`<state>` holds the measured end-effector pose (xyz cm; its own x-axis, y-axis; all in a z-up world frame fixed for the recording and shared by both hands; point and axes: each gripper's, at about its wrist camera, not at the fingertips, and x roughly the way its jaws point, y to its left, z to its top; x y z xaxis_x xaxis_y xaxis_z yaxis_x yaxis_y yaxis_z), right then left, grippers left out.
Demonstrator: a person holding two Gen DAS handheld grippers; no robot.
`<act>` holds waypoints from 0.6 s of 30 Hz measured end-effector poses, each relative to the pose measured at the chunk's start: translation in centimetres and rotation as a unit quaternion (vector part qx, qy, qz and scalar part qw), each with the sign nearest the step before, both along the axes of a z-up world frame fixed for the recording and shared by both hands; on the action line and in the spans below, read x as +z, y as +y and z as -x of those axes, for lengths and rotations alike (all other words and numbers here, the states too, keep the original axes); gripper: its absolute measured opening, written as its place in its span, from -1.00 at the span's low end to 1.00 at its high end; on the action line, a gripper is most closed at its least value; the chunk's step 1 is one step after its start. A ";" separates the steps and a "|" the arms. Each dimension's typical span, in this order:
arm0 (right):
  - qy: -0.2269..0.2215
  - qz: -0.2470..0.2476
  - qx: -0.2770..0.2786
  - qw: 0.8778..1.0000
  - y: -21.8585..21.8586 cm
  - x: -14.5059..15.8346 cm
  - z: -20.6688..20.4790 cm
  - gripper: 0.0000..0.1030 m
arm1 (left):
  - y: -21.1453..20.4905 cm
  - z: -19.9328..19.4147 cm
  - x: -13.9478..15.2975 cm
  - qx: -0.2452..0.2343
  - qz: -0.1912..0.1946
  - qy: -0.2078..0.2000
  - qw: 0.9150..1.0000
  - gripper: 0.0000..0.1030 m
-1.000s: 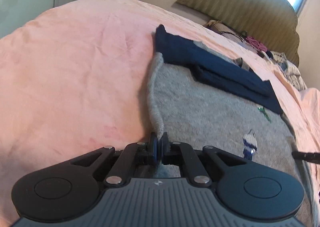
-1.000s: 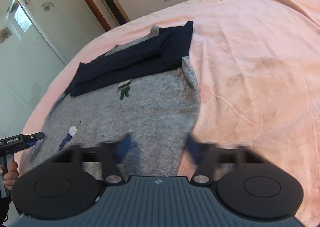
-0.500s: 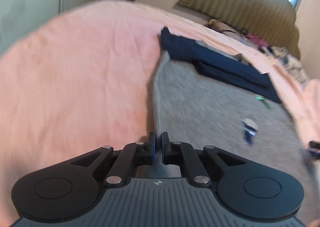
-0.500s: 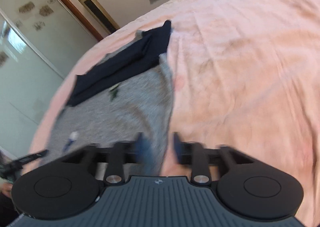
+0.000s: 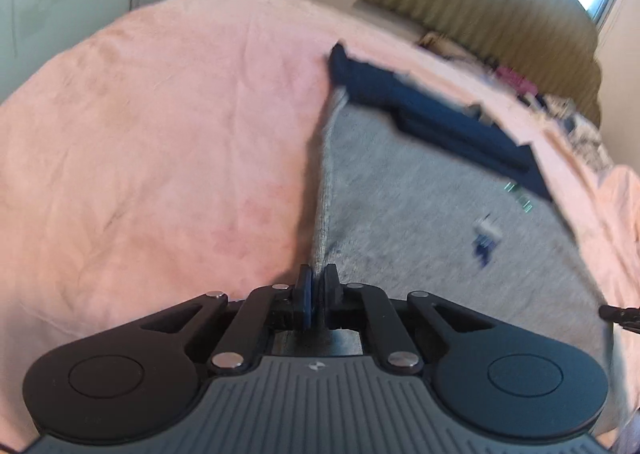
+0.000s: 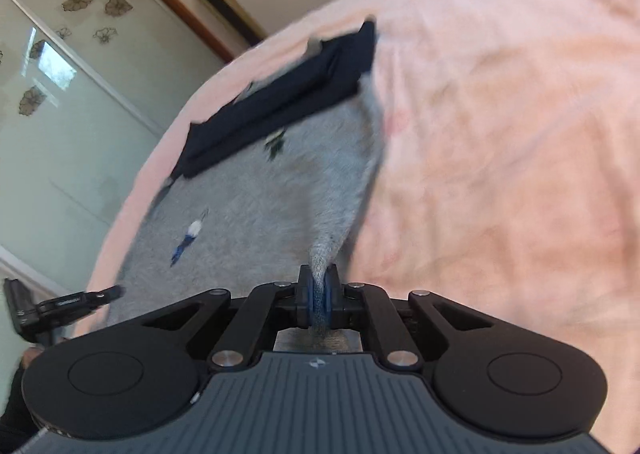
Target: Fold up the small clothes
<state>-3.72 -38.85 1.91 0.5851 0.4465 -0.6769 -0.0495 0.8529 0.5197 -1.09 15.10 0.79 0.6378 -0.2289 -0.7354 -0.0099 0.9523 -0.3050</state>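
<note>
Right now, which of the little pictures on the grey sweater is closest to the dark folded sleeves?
The green figure, just below the navy sleeves; the blue-and-white figure sits farther down the grey sweater.

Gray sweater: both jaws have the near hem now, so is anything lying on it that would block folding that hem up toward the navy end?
Nothing visible blocks it. The gray sweater lies bare up to the navy folded part across its far end; only pink bedsheet surrounds it.

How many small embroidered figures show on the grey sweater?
2. A blue-and-white figure lies on the grey sweater nearer the grippers; a green one sits just below the folded navy sleeves. More may be hidden.
</note>
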 end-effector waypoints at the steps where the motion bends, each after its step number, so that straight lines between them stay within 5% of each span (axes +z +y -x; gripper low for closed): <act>1: 0.015 -0.003 -0.011 1.000 -0.8 -0.9 -0.1 -0.81 | -0.1 0.1 -0.4 -0.001 -0.002 -0.003 1.000 -0.90; 4: 0.020 -0.050 -0.019 0.998 -1.4 -2.0 0.4 -0.72 | 0.1 0.7 -0.1 0.002 0.016 -0.006 1.000 -0.79; 6: 0.027 -0.083 -0.024 0.996 -1.8 -2.2 1.3 -0.35 | 1.1 1.6 -0.2 0.002 0.056 0.005 0.998 -0.62; 8: 0.026 -0.126 -0.013 0.992 -2.1 -2.0 2.4 0.38 | 2.3 3.1 -0.7 0.003 0.115 0.017 0.993 -0.35; 10: 0.032 -0.138 -0.002 0.990 -1.9 -1.7 3.8 0.46 | 3.0 4.5 -1.2 0.004 0.179 0.024 0.983 -0.12; 12: 0.048 -0.153 0.008 0.987 -1.3 -1.9 4.2 0.46 | 2.8 5.3 -1.7 0.008 0.207 0.027 0.978 -0.13; 14: 0.045 -0.160 0.016 0.986 -0.7 -2.2 4.2 0.34 | 1.8 5.5 -1.6 0.009 0.183 0.013 0.983 -0.30; 15: 0.049 -0.156 0.015 0.986 -0.5 -2.3 4.0 0.17 | 1.2 5.4 -1.3 0.011 0.150 0.008 0.989 -0.91; 16: 0.062 -0.156 0.018 0.986 -0.3 -2.6 3.6 -0.55 | 0.6 5.1 -1.2 0.004 0.113 0.015 0.993 -0.90; 17: 0.074 -0.152 0.027 0.985 -0.2 -2.9 3.4 -0.79 | 0.5 5.2 -1.1 0.001 0.105 0.014 0.994 -0.91; 18: 0.071 -0.144 0.031 0.987 0.0 -2.9 3.5 -0.79 | 0.6 5.4 -0.6 0.003 0.095 0.011 0.995 -0.91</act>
